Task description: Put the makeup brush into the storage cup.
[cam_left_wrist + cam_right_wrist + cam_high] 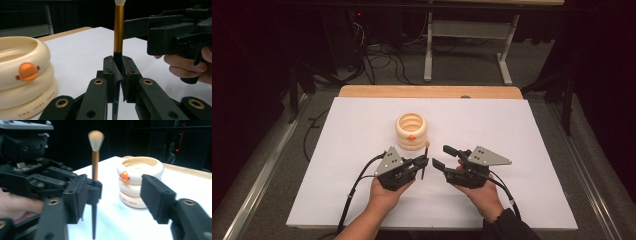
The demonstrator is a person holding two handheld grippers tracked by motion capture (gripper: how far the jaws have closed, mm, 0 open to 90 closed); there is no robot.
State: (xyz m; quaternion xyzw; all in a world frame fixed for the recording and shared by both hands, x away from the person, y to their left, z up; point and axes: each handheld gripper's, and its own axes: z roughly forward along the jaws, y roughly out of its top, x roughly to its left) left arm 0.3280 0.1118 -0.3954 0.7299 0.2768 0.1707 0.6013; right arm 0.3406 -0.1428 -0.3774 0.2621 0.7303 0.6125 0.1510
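A: Nearest the person, what does each tool hold?

B: The left tool is clamped on a makeup brush. In the left gripper view the black handle runs upright between the two jaws, with a shiny gold metal sleeve above them. The right tool holds nothing; its jaws stand wide apart, facing the brush.

A: What is the brush like?

B: Slim, with a matte black stem, a gold ferrule and a soft pale tuft on top. It stands upright above the white worktop, just in front of the pot.

A: And the pot?

B: A cream holder, smooth and glossy, shaped like three stacked rings with an open round top. A small orange duck bill sits on the middle ring, and small lettering runs along the bottom one. I cannot tell whether anything lies inside.

A: Farther back?

B: A wooden edge of the worktop, then dark floor with cables.
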